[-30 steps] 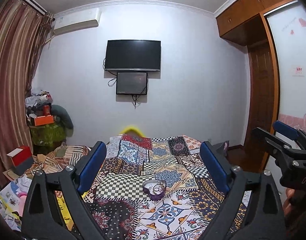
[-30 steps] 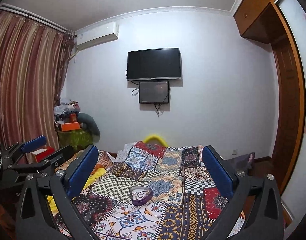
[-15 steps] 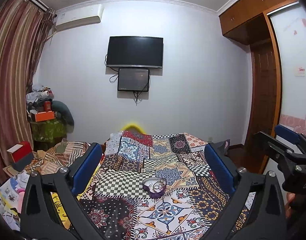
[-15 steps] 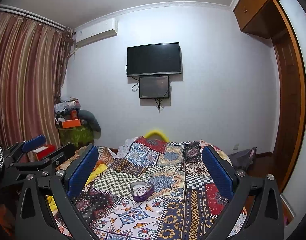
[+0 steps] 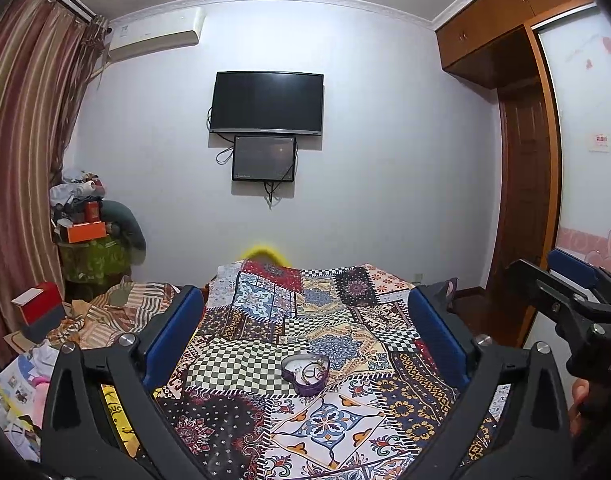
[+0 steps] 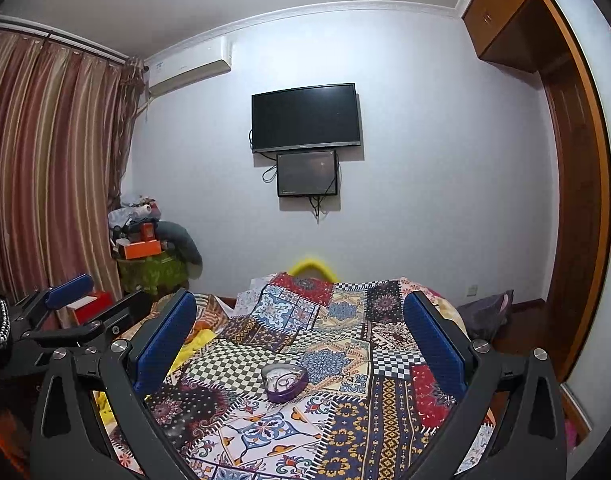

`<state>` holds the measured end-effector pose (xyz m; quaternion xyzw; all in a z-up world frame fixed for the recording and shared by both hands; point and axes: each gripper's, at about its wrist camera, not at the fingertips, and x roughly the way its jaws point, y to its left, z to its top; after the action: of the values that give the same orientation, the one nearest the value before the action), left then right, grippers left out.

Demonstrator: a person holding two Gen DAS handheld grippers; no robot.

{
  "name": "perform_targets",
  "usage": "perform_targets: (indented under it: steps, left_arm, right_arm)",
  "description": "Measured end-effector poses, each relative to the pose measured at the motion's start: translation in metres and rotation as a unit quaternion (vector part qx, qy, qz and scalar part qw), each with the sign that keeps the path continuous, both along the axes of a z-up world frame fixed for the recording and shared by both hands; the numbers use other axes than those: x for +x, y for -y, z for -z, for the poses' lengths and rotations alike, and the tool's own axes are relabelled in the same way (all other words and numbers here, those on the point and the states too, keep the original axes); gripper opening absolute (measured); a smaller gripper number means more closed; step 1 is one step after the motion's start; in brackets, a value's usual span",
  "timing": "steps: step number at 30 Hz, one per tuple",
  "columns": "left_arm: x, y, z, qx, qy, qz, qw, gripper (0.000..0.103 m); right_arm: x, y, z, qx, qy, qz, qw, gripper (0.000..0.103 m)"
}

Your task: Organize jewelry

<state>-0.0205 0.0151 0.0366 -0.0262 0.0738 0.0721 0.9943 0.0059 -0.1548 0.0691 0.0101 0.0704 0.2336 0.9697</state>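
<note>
A purple heart-shaped jewelry box [image 5: 306, 373] sits open on the patchwork bedspread [image 5: 329, 424], with small metal jewelry inside; it also shows in the right wrist view [image 6: 284, 382]. My left gripper [image 5: 305, 332] is open and empty, held above the bed well short of the box. My right gripper [image 6: 301, 334] is open and empty, also above the bed and back from the box. Each gripper shows at the edge of the other's view: the right gripper [image 5: 577, 292] and the left gripper [image 6: 85, 312].
A wall-mounted TV [image 5: 266, 103] and a smaller screen [image 5: 264, 158] face the bed. Cluttered boxes and clothes [image 5: 87, 232] stand at the left by striped curtains [image 5: 21, 152]. A wooden wardrobe and door [image 5: 525, 200] are at the right.
Both cameras have tilted and drifted a little, so the bed and box sit slightly lower in the left view. Both grippers stay open and empty.
</note>
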Motion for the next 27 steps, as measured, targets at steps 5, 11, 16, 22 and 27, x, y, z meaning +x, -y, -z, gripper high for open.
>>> perform_targets:
  steps: [5, 11, 16, 22, 27]
  left_arm:
    - [0.0009, -0.0016, 0.0002, -0.002, -0.002, 0.001, 1.0000, 0.103]
    - [0.0016, -0.0025, 0.0004, -0.005, -0.003, 0.005, 1.0000, 0.103]
    - [0.0021, -0.0016, 0.0004, -0.002, -0.003, 0.008, 1.0000, 0.103]
    - [0.0020, -0.0003, 0.0009, -0.002, -0.004, 0.012, 0.9999, 0.103]
    - [0.0019, 0.0010, 0.0010, -0.002, -0.004, 0.015, 0.9999, 0.103]
  right_arm:
    - [0.0018, 0.0001, -0.0005, 0.001, -0.003, 0.000, 1.000, 0.103]
    - [0.0016, 0.0007, -0.0003, 0.002, -0.004, 0.000, 1.000, 0.103]
    - [0.0013, 0.0009, -0.0002, 0.003, -0.006, 0.000, 1.000, 0.103]
    - [0.0011, 0.0011, 0.0007, 0.003, -0.004, 0.002, 1.000, 0.103]
    - [0.0018, 0.0009, 0.0012, 0.003, -0.004, 0.004, 1.000, 0.103]
